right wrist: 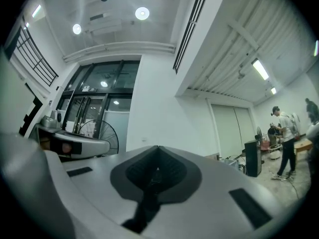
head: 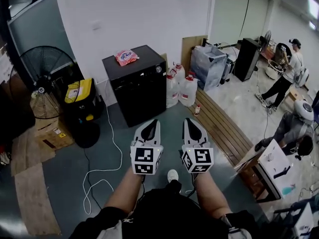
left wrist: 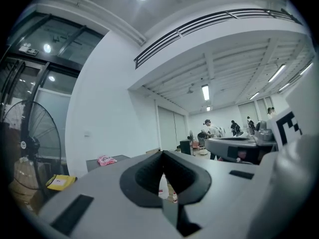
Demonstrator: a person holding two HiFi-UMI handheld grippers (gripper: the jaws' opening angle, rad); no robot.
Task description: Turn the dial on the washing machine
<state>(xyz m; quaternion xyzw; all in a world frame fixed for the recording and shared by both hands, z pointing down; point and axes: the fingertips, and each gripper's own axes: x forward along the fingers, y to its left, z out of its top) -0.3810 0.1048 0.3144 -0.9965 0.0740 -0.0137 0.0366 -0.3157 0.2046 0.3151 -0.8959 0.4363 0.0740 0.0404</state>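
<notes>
Washing machine (head: 139,91) is the black box standing against the white wall (head: 124,14), straight ahead of you and well apart from both tools. Its dial (head: 158,69) looks to be the small pale round bit at the top right corner of the front. A pink packet (head: 126,57) lies on the lid.

Your left gripper (head: 153,122) and right gripper (head: 189,120) sit side by side in front of you, near each other, both pointing toward the machine over the grey floor (head: 65,168). In the left gripper view the jaws meet at the tips, with only a thin sliver of gap lower down between the pads, and they're clamped on nothing. Right gripper view is the same story: jaws pressed together, empty.

Left of the machine you've got a big fan (head: 42,81), and just to its right a cluster of water jugs (head: 182,89). A white cable (head: 102,171) snakes across the floor on your left.
</notes>
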